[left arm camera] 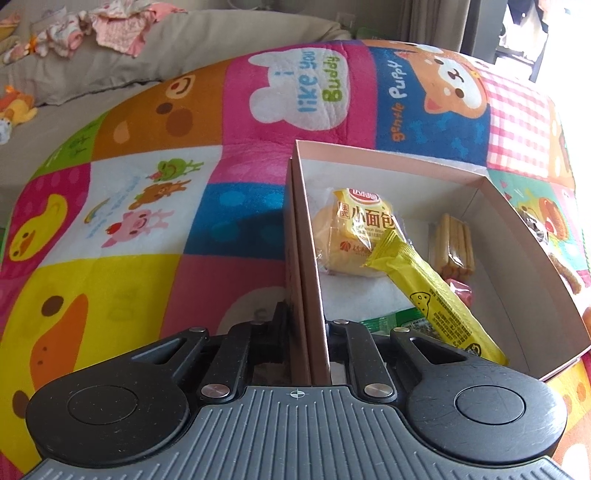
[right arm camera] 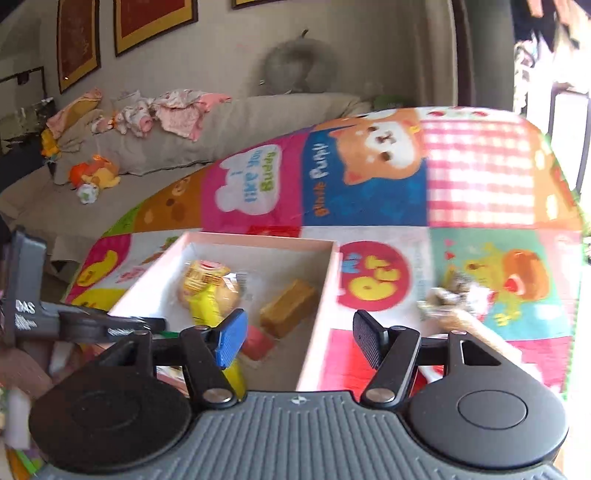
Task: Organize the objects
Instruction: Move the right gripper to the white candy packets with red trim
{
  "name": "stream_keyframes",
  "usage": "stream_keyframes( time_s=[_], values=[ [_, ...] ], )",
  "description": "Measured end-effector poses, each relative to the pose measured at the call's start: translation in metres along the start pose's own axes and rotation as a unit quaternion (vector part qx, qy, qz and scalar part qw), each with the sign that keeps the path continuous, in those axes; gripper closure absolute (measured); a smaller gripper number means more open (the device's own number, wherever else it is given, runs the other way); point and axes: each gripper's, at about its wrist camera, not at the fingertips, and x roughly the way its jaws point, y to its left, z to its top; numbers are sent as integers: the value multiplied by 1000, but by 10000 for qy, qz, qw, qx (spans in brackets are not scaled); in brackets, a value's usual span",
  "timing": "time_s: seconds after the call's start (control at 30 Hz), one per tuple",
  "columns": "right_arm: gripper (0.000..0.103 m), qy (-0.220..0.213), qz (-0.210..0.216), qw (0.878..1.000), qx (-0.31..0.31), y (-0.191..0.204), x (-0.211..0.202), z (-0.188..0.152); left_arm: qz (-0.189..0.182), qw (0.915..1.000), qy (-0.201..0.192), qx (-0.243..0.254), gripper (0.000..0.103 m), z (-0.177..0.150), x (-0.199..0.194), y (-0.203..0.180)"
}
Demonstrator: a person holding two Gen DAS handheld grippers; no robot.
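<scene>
Left wrist view. The left gripper (left arm camera: 308, 332) is clamped tight on the near left wall of the shallow pink cardboard box (left arm camera: 391, 155); one finger sits outside the wall, the other inside, and the wall stands edge-on between them. The box rests on a colourful patchwork cartoon-print blanket (left arm camera: 147, 184). Inside the box, at about 12 o'clock from the gripper, lies a small bun in a clear and yellow wrapper (left arm camera: 351, 232). A long yellow snack-bar packet (left arm camera: 436, 295) lies tilted across the bun's lower edge, running toward 4 o'clock. At 2 o'clock a clear pack of tan biscuit sticks (left arm camera: 452, 247) lies near the right wall, with a small pink-red wrapped sweet (left arm camera: 461, 291) just below it. A green wrapper edge (left arm camera: 391, 321) shows beside the inner finger. A beige sofa with scattered pink clothing (left arm camera: 110, 33) occupies the 10 o'clock background.

Right wrist view (blurred). The right gripper (right arm camera: 297, 338) stands apart with nothing between its fingers, one carrying a blue pad (right arm camera: 231, 341). Its fingers straddle the box's near right wall without touching it. The left gripper's body is visible at 9 o'clock, at the box's far corner. A brown stick-shaped item with a crinkled wrapper (right arm camera: 458, 306) lies on the blanket outside the box at 2 o'clock.
</scene>
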Motion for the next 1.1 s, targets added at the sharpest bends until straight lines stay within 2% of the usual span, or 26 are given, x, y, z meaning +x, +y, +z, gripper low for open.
stream_keyframes(
  time_s=[0.1,0.27,0.4,0.53,0.67,0.8,0.9,1.0,1.1],
  values=[
    [36,124,-587,9982,-76,-26,-17,-27,-8,9999,76,-95,89,3,1,1],
    [36,568,-876,9938,385,-58,-19,-66,-65,9992,185,-334,89,6,3,7],
    [36,459,-1025,9919,593,-67,-18,-75,-71,9993,203,-295,89,6,3,6],
    [35,116,-1217,9923,195,-63,-20,-62,-79,9994,205,-258,89,6,3,6],
    [35,126,-1190,9928,16,-76,-8,-37,-78,9995,199,-245,89,6,3,6],
    [25,366,-1023,9924,583,-111,25,0,-97,9995,177,-258,89,6,3,7],
    [24,747,-868,9891,920,-135,73,27,-111,9996,148,-228,88,5,3,7],
    [19,1086,-948,9891,310,-137,118,45,-145,9994,174,-252,88,6,3,8],
    [15,1558,-765,9833,-547,-138,152,53,-180,9993,180,-267,88,6,4,9]
  ],
)
